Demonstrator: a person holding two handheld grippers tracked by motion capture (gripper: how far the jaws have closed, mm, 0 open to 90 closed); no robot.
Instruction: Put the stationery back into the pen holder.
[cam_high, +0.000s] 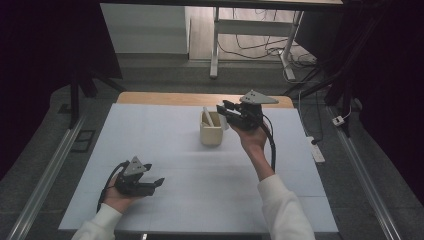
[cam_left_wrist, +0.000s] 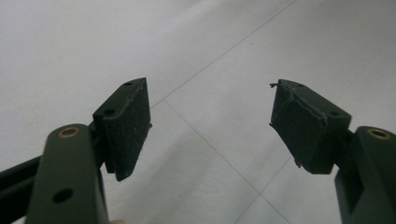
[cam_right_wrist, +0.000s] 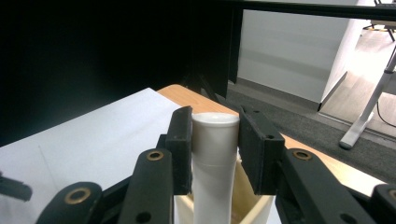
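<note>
Cream holder (cam_right_wrist: 261, 211) with white tube (cam_right_wrist: 212, 158) inside gripped by right tongs (cam_right_wrist: 215, 149), left tongs (cam_left_wrist: 210, 126) open, empty.

Table (cam_high: 165, 150): white sheet covers nearly the whole top, thin seam lines crossing it, bare wood strip (cam_high: 150, 98) left showing along the far edge. Cream holder box (cam_high: 211, 131) stands directly on the sheet, upright, approx. centre-right, nearer the wood strip than the near edge. Sth pale leans inside the box, too small to tell what. Left of the box and on the near side: plain white sheet.
</note>
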